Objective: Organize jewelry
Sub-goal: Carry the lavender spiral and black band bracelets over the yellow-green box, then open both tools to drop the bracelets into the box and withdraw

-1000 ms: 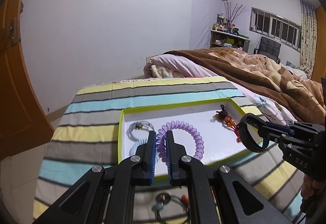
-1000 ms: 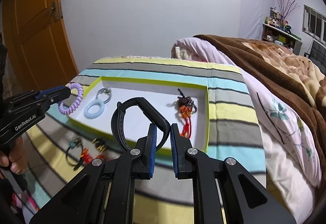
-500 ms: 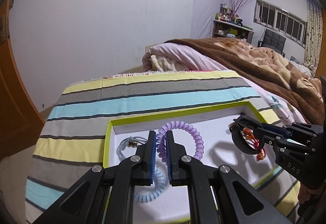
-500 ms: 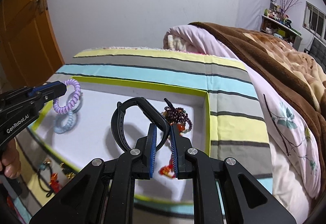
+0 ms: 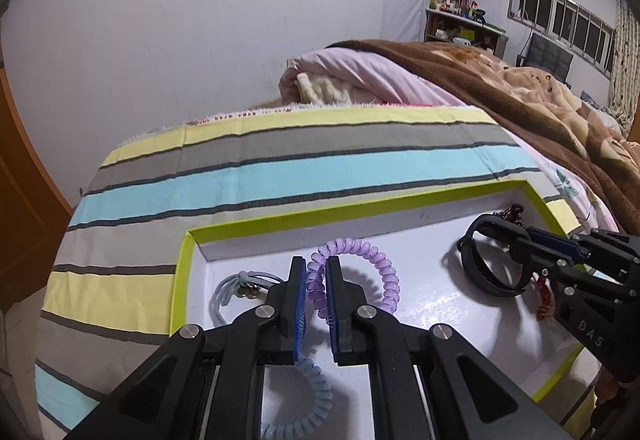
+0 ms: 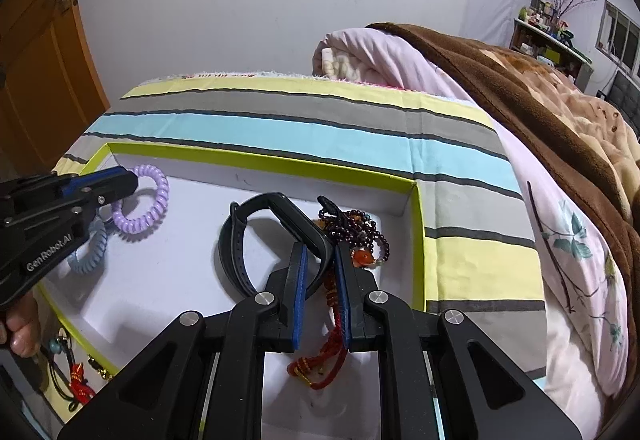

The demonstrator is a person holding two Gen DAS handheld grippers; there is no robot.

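L gripper: fingers pressed onto the purple coil hair tie, pinching its near-left arc; the rest of the loop hangs free over the white floor of the tray, w/ shadow beneath. From the R wrist cam the same tie shows at the L gripper tip, above the tray's left part.

R gripper: fingers pinching the black wristband at its right side; band loop extends fwd-left, low over the tray floor. Contact w/ floor: cannot tell.

Tray: green rim, white interior, sits on a striped cloth (yellow/grey/blue).

Tray contents:
- Light-blue coil hair tie, near-left, partly hidden by the L gripper.
- Grey elastic tie w/ small metal charms, left side.
- Dark bead bracelet w/ red tassel, right side, just beside the wristband; tassel runs under the R gripper.

Outside tray, near-left on cloth: small cord pieces w/ red and teal bits, detail too small to tell.
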